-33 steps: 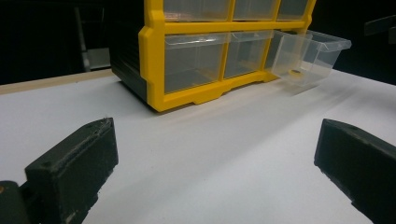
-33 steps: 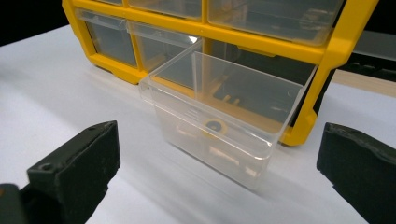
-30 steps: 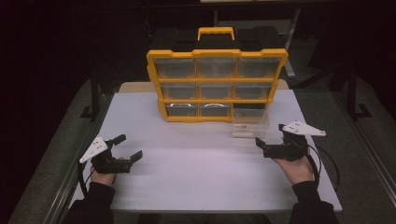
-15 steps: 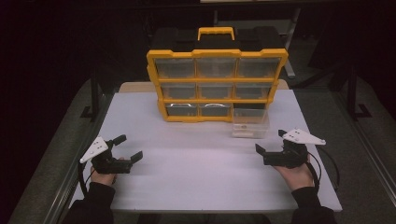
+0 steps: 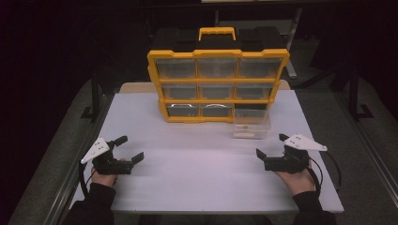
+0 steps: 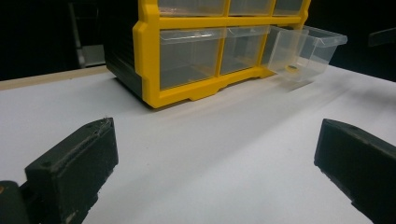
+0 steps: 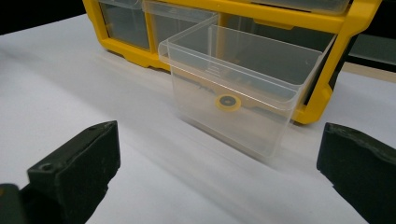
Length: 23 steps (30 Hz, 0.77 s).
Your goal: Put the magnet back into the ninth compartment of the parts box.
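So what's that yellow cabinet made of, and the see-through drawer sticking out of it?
The cabinet frame looks like moulded plastic: solid yellow, faintly glossy, with rounded edges. The pulled-out drawer seems thin clear plastic, since the frame shows through its walls and its rim catches light. The small yellow ring seen through its front wall could be plastic or metal; I can't tell.
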Tool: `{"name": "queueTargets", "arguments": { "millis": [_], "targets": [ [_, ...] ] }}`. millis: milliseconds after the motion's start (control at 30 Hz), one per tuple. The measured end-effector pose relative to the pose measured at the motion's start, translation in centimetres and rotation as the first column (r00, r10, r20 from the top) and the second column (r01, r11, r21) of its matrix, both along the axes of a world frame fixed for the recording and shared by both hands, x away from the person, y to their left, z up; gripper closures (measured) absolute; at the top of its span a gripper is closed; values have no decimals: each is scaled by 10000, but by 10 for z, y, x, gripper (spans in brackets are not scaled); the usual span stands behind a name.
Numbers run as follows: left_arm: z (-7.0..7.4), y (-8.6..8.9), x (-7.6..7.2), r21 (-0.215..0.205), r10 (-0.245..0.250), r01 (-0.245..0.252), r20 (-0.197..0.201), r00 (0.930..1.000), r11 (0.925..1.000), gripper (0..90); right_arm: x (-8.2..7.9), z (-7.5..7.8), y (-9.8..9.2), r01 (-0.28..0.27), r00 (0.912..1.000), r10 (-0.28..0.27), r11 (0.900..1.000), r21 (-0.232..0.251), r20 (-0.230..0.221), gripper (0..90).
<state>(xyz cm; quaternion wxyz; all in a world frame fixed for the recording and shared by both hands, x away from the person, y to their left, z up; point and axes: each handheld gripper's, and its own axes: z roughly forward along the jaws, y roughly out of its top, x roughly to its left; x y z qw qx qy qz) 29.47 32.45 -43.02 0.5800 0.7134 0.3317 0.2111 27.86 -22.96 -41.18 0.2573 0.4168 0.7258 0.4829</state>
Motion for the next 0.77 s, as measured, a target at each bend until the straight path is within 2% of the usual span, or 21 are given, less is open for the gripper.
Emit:
{"name": "queueTargets", "arguments": {
  "millis": [400,767],
  "targets": [
    [0,0,0,-15,-36,36,0,10000,10000,0,-10,-12,-14,-171,9998,173,9995,258,-108,0],
    [0,-1,0,-28,-84,84,19,10000,10000,0,-15,-13,-21,-100,10000,100,9990,442,5,0]
  ]
}}
